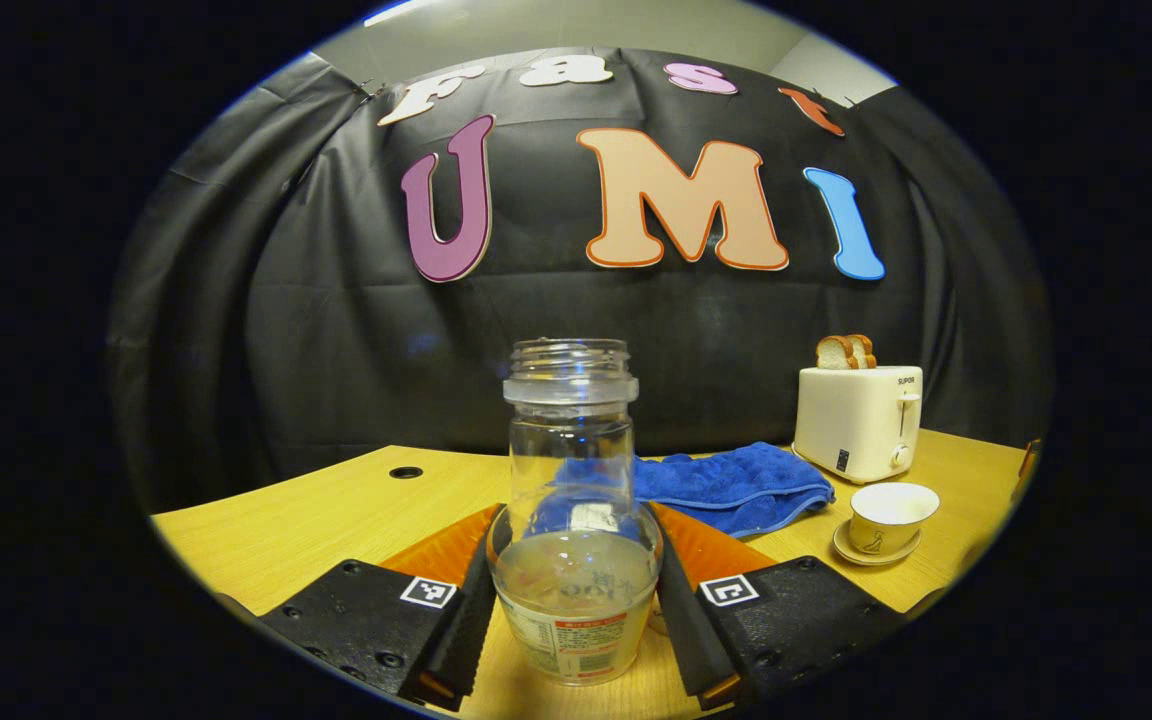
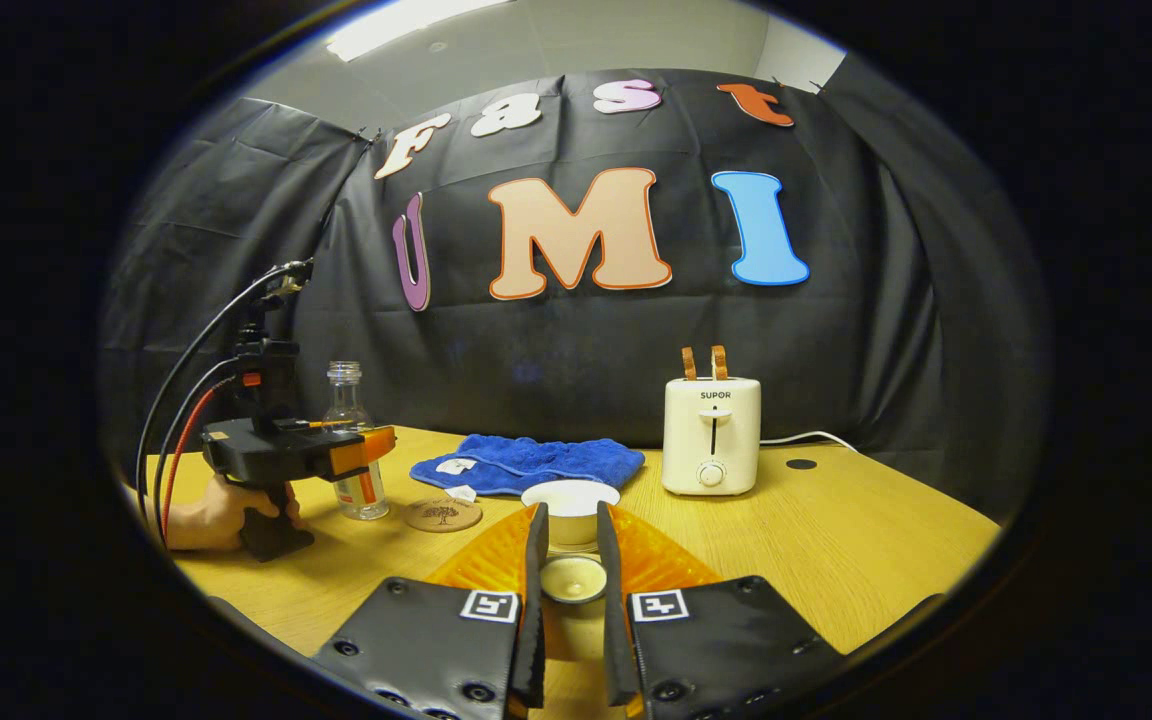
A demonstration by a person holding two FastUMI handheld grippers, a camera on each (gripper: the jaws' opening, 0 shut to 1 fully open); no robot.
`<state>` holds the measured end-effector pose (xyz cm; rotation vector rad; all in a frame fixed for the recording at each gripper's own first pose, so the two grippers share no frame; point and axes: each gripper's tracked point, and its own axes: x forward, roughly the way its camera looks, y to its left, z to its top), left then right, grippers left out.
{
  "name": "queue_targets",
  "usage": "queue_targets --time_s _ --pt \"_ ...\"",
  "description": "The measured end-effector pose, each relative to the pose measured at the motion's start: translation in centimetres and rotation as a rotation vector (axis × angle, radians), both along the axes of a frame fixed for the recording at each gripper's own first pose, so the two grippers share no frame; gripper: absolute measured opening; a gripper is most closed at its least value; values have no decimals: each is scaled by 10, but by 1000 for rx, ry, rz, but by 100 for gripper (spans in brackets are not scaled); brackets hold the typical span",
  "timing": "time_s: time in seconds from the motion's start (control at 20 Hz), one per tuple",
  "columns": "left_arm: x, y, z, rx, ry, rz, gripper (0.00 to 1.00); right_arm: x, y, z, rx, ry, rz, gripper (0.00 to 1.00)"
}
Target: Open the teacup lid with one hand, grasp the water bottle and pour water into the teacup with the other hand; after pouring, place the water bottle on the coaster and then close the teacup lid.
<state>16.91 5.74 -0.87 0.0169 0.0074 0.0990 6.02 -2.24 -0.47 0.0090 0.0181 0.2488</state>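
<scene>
A clear water bottle [image 1: 570,440] with no cap stands on the table, water in its lower part. My left gripper [image 1: 574,520] is shut on its wide body, one finger on each side. The right gripper view shows that bottle [image 2: 344,400], the left gripper [image 2: 361,455] and the hand [image 2: 221,515] holding it, with a round cork coaster [image 2: 443,515] just right of them. My right gripper [image 2: 571,540] is shut on the small round teacup lid [image 2: 573,578], held just short of the open teacup [image 2: 569,498]. The cup [image 1: 891,512] sits uncovered on its saucer [image 1: 851,548].
A blue cloth [image 1: 736,485] [image 2: 526,462] lies behind the bottle and cup. A white toaster [image 1: 858,420] [image 2: 712,435] holding bread slices stands at the back, its cord running right. The wooden table [image 2: 836,540] has cable holes [image 1: 405,472] [image 2: 801,464].
</scene>
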Motion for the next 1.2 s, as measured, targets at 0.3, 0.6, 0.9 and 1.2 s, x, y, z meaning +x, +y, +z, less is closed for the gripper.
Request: queue_targets --time_s 0.3,0.6,0.9,1.2 --pt "6 -14 -2 171 31 3 71 -2 -10 0 -1 5 -23 26" --pt "26 -42 -10 668 88 -29 72 6 -56 1 -6 4 -101 27" --pt "45 -92 -5 1137 92 -140 71 16 -124 3 -10 -2 -232 27" --pt "47 -102 8 1440 102 -159 72 15 -127 3 -11 -4 -235 27"
